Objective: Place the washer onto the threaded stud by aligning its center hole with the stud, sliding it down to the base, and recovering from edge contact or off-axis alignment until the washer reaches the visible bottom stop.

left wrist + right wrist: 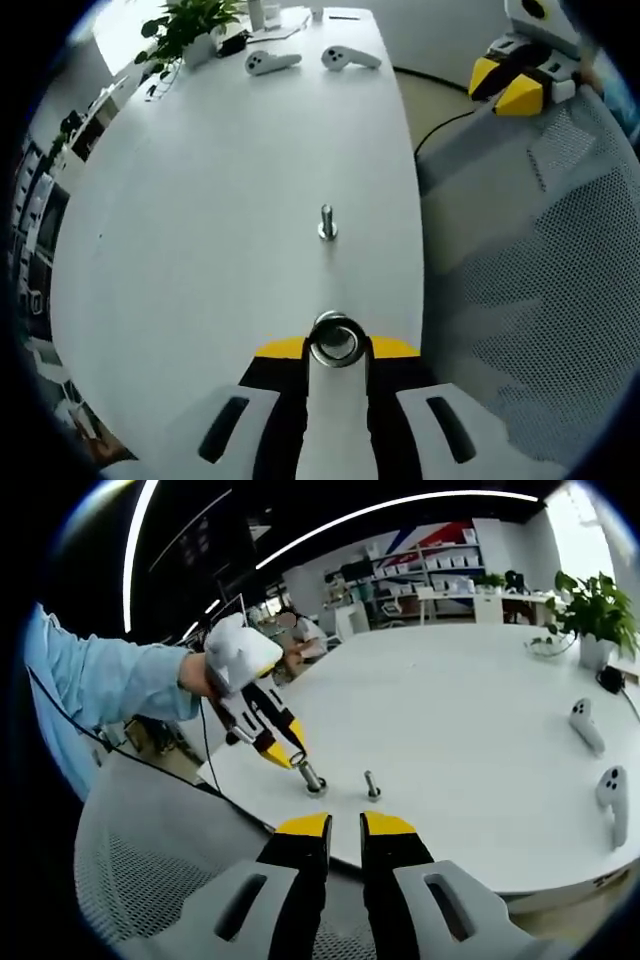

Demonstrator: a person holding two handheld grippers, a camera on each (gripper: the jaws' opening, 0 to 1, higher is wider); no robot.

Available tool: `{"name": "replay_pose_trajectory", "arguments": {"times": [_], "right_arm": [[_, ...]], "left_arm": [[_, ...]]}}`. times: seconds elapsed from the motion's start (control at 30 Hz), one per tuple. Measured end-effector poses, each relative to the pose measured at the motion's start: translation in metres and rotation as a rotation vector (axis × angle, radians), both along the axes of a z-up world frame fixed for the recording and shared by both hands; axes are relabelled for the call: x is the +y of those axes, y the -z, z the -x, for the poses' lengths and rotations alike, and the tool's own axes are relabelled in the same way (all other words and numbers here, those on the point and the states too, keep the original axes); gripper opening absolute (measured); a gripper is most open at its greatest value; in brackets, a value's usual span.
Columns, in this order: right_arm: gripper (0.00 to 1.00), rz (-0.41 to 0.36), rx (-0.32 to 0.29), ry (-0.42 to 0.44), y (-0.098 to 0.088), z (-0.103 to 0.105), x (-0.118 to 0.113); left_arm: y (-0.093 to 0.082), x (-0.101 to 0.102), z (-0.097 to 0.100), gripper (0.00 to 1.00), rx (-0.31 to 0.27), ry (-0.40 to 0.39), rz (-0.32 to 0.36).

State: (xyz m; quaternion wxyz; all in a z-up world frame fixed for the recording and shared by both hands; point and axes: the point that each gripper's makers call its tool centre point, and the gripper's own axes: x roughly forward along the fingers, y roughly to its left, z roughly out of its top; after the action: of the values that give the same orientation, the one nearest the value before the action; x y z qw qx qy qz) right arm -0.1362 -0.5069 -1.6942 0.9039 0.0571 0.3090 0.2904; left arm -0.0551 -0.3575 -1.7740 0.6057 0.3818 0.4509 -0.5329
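In the left gripper view, a potted plant [190,25] and two white controllers [272,62] are seen at the far end of the white table [180,250]. The threaded stud [327,222] stands upright mid-table. Just short of it, the washer [335,340] is pinched between the closed jaws of the left gripper [335,350]. The right gripper [520,80] is seen off the table beside a mesh chair [560,300].

In the right gripper view, the right gripper [346,825] is held with jaws nearly closed and nothing between them.
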Motion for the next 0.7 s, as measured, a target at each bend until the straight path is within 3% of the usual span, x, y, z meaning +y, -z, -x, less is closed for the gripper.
{"name": "replay_pose_trajectory", "arguments": {"times": [0.7], "right_arm": [[0.14, -0.003, -0.001, -0.004, 0.000, 0.000, 0.000]], "left_arm": [[0.028, -0.002, -0.004, 0.19, -0.006, 0.018, -0.052]]}}
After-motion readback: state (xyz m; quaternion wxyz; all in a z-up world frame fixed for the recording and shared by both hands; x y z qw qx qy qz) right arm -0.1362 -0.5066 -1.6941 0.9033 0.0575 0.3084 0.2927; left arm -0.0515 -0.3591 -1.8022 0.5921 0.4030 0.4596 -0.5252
